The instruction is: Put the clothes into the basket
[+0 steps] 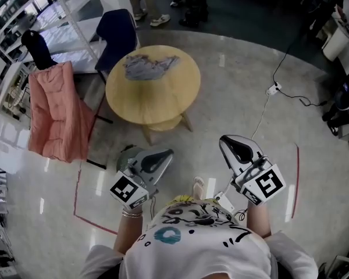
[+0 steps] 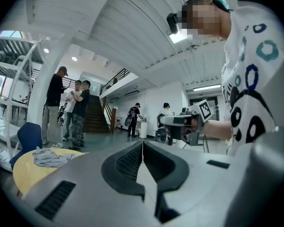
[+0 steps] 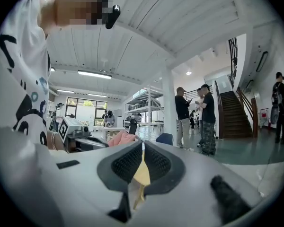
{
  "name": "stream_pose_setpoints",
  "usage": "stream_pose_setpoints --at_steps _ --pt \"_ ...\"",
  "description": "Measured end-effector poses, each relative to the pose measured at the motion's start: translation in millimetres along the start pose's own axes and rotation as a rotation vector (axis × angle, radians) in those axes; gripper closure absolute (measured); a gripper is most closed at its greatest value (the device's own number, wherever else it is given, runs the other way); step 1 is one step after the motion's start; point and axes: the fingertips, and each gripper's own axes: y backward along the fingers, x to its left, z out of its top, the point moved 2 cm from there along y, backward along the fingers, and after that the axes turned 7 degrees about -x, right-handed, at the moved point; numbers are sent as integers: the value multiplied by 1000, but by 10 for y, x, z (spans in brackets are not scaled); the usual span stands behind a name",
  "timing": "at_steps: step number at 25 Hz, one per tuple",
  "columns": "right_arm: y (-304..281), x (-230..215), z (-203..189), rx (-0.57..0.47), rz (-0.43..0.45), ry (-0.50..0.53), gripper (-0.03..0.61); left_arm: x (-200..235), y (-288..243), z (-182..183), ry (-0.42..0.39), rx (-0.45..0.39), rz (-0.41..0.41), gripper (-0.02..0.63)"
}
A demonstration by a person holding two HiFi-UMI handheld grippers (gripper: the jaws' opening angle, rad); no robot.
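Observation:
A crumpled grey garment (image 1: pixel 145 67) lies on the round wooden table (image 1: pixel 163 100) ahead of me; it also shows in the left gripper view (image 2: pixel 51 157). A salmon-pink garment (image 1: pixel 55 112) hangs over a chair at the left, and its top shows in the right gripper view (image 3: pixel 121 138). My left gripper (image 1: pixel 167 153) (image 2: pixel 143 145) is held level near the table's front edge, shut and empty. My right gripper (image 1: pixel 224 139) (image 3: pixel 142 145) is to the right of it, also shut with nothing in it. A grey-green round object (image 1: pixel 126 154) sits on the floor, mostly hidden by the left gripper.
A blue chair (image 1: pixel 117 34) stands behind the table. Several people (image 2: pixel 68 110) stand beyond it near a staircase. White shelving (image 1: pixel 23 16) lines the far left. A power strip and cable (image 1: pixel 273 89) lie on the floor at the right, beside red tape lines (image 1: pixel 295 173).

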Motion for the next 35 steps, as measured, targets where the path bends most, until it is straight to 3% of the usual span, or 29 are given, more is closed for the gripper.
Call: stream_pose_setpoints --at_steps 6,11,17,23,35 --pt "152 -473 -34 12 -18 28 548 117 -642 1 -7 -11 -29 597" --pt "251 -815 -81 -4 -37 -15 548 18 -1154 -30 0 -18 -89 597" --pt "181 -1084 -247 12 -14 -26 548 81 -1324 -211 9 21 -78 598" --pt "-204 -1268 -367 31 44 -45 548 500 -1290 -254 25 39 17 597" --pt "-1563 -1851 -445 36 133 -40 548 1823 -1602 -203 22 28 74 597"
